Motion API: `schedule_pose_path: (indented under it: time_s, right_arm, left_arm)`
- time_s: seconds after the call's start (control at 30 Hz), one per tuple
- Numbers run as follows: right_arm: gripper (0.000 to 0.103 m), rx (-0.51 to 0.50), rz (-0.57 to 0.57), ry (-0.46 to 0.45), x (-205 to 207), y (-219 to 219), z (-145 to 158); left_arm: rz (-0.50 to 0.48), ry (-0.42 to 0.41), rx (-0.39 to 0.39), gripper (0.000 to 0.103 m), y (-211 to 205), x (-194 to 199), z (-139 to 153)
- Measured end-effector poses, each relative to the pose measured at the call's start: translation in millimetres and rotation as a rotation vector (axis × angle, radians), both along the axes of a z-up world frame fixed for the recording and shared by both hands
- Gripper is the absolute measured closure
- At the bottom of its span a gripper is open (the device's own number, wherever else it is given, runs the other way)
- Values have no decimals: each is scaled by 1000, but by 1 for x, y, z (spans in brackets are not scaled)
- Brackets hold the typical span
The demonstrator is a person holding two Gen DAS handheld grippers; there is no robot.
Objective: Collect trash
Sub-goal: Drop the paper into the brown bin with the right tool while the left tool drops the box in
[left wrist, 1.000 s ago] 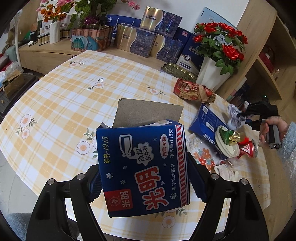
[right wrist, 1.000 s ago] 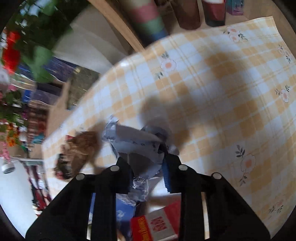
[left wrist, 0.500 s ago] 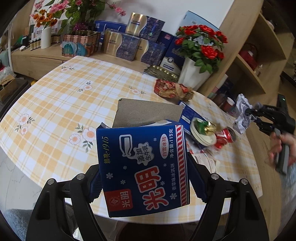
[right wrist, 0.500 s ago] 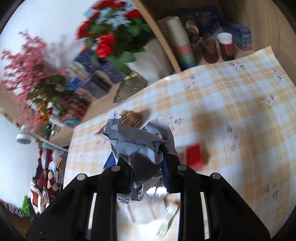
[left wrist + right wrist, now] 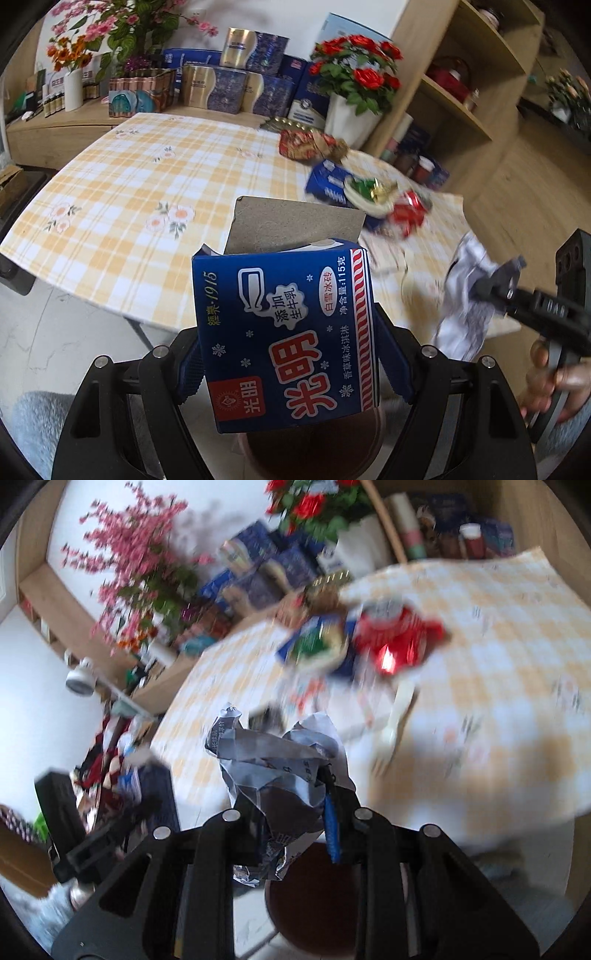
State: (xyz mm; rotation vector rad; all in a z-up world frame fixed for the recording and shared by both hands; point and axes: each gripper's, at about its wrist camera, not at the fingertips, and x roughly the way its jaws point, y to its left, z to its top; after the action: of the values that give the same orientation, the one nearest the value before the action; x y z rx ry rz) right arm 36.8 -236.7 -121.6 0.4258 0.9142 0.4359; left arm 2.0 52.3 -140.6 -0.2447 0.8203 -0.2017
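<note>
Over a brown bin [image 5: 314,446] near the table [image 5: 122,192], left gripper [image 5: 291,354] clamping a blue carton [image 5: 284,332], right gripper [image 5: 291,805] pinching crumpled paper [image 5: 273,753], red wrapper [image 5: 408,214] and more trash on the table's far right.

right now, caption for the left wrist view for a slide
Left gripper holds blue carton above brown bin.

blue carton [image 5: 284,332] upright, top flap open, above brown bin [image 5: 314,450], crumpled grey wrapper [image 5: 280,764] over bin too
</note>
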Motion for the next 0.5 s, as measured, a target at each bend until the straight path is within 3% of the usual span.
schedule_pose_path:
  time_s: [0.2,0.37,0.5]
  right_arm:
    - [76,-52,69,96,-51,35,-59]
    - [76,-80,31,162,-53,37,-98]
    - [76,-43,10,172,-53,33,-121]
  left_arm:
    - [-51,10,29,26,-8,-32,-22]
    - [-67,0,33,26,-8,-46,-26]
    - [-43,2,16,26,-5,-56,-28]
